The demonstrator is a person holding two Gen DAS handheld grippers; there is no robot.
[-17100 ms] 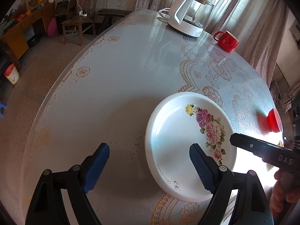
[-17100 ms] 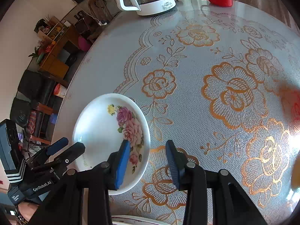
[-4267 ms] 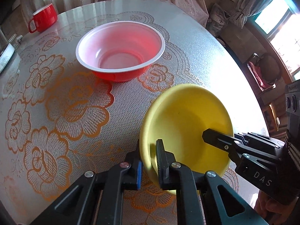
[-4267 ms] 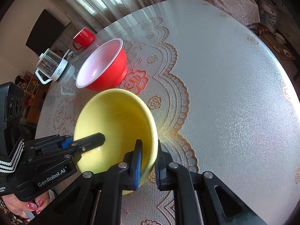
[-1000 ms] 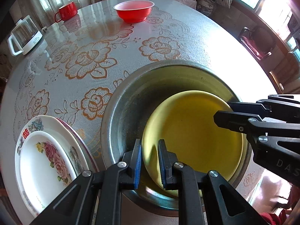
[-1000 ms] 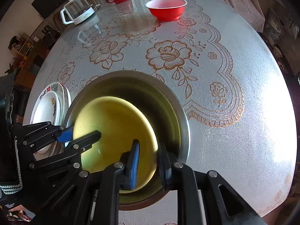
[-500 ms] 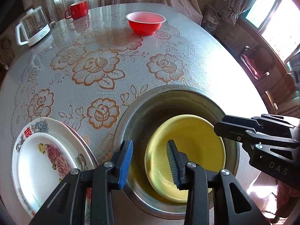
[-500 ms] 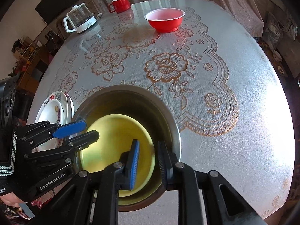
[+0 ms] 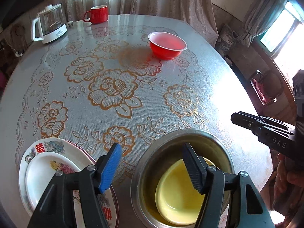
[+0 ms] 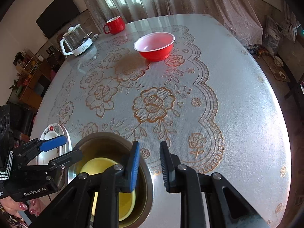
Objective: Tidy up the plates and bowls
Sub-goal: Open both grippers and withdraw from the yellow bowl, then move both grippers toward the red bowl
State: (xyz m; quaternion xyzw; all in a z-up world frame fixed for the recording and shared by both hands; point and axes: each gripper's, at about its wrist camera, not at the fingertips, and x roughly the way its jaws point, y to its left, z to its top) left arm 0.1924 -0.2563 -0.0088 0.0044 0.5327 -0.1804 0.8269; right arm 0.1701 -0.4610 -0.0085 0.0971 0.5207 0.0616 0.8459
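A yellow bowl [image 9: 176, 199] lies inside a steel basin [image 9: 161, 142] at the table's near edge; both also show in the right wrist view, bowl [image 10: 98, 164] and basin [image 10: 106, 138]. My left gripper [image 9: 152, 163] is open and empty above the basin's left rim. My right gripper [image 10: 149, 164] is open and empty above the basin's right rim. A stack of floral plates [image 9: 41, 163] sits left of the basin. A red bowl [image 9: 167, 45] stands far across the table; it also shows in the right wrist view [image 10: 154, 46].
A red mug [image 9: 97, 14] and a glass kettle [image 9: 50, 26] stand at the table's far left edge. The table wears a lace-patterned cover [image 9: 114, 87]. Chairs and a window lie beyond the table's right side.
Both grippers opened and let go of the yellow bowl, which now rests in the steel basin. Both grippers lifted and pulled back from it.
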